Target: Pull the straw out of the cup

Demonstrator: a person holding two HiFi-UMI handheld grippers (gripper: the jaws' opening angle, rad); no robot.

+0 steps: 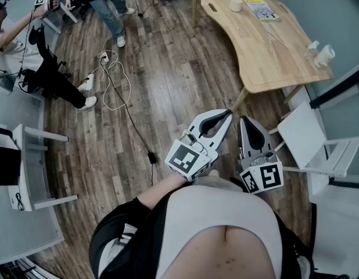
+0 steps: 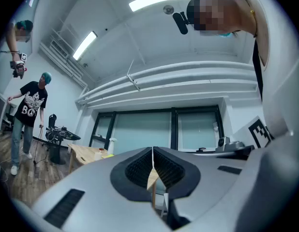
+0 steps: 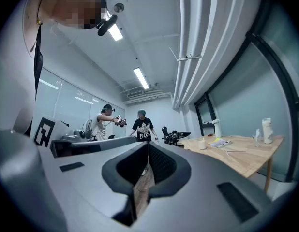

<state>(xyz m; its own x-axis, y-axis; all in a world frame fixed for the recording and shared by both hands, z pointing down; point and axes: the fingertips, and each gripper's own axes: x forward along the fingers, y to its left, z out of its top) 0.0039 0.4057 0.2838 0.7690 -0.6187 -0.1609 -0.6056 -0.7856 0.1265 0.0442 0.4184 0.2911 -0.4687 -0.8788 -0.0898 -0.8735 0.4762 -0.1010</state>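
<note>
Both grippers are held close to the person's body over the wooden floor, well short of the table. My left gripper [image 1: 228, 114] [image 2: 153, 152] is shut, its pads meeting with nothing between them. Beside it, my right gripper [image 1: 243, 121] [image 3: 148, 147] is also shut and empty. The wooden table [image 1: 266, 51] [image 3: 246, 156] lies ahead to the right. A pale lidded cup [image 1: 325, 56] [image 3: 267, 130] stands near its near corner. A small white cup [image 1: 236, 4] [image 3: 202, 144] stands further along. No straw can be made out in either cup.
A white chair [image 1: 310, 138] stands just right of the grippers below the table corner. A white cable and power strip [image 1: 112, 80] lie on the floor. Two people [image 1: 107, 4] are at the far left; white shelving [image 1: 28, 167] lines the left wall. A yellow booklet [image 1: 262, 9] lies on the table.
</note>
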